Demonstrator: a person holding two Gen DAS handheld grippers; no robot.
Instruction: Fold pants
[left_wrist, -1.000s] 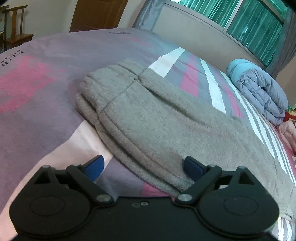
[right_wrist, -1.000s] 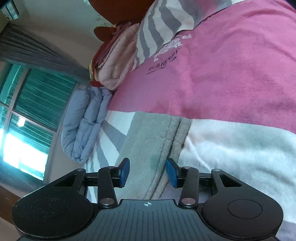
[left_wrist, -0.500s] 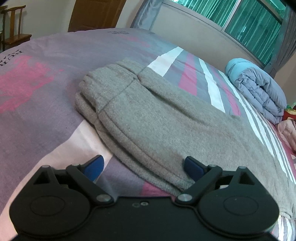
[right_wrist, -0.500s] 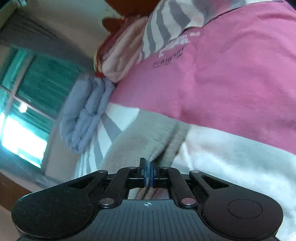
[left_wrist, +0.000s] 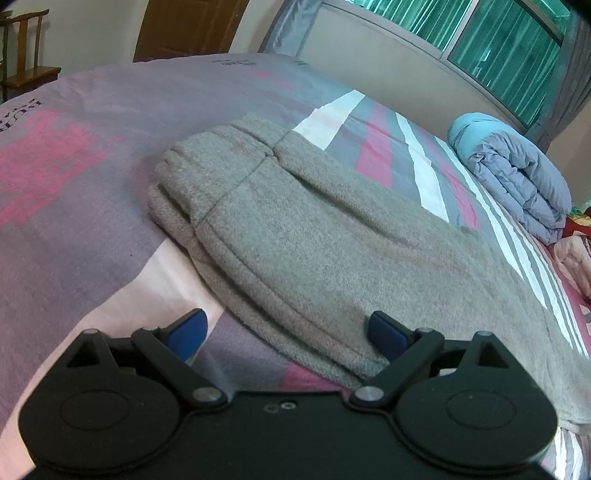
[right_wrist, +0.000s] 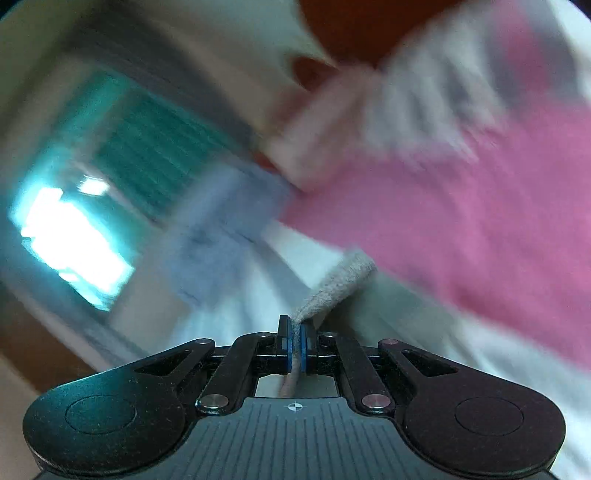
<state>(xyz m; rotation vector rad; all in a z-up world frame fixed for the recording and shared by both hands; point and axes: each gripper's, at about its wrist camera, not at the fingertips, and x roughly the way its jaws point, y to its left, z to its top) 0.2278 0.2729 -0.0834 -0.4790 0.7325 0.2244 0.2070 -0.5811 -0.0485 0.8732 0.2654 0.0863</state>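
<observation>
Grey fleece pants (left_wrist: 325, 240) lie flat on the bed, legs laid together, waistband at the far left. My left gripper (left_wrist: 286, 330) is open and hovers just above the near edge of the pants, its right blue pad over the cloth and its left pad over the bedspread. My right gripper (right_wrist: 295, 338) is shut on a grey edge of the pants (right_wrist: 332, 288) and holds it lifted off the bed. The right wrist view is heavily blurred by motion.
The bed has a pink, purple and grey bedspread (left_wrist: 74, 192) with white stripes. A rolled blue-grey duvet (left_wrist: 517, 173) lies at the far right by the window. Pink bedding (left_wrist: 576, 258) sits at the right edge. A wooden chair (left_wrist: 26, 51) stands far left.
My right gripper closed on the pants' edge and now lifts it up, swinging quickly. My left gripper has stayed open in nearly the same place.
</observation>
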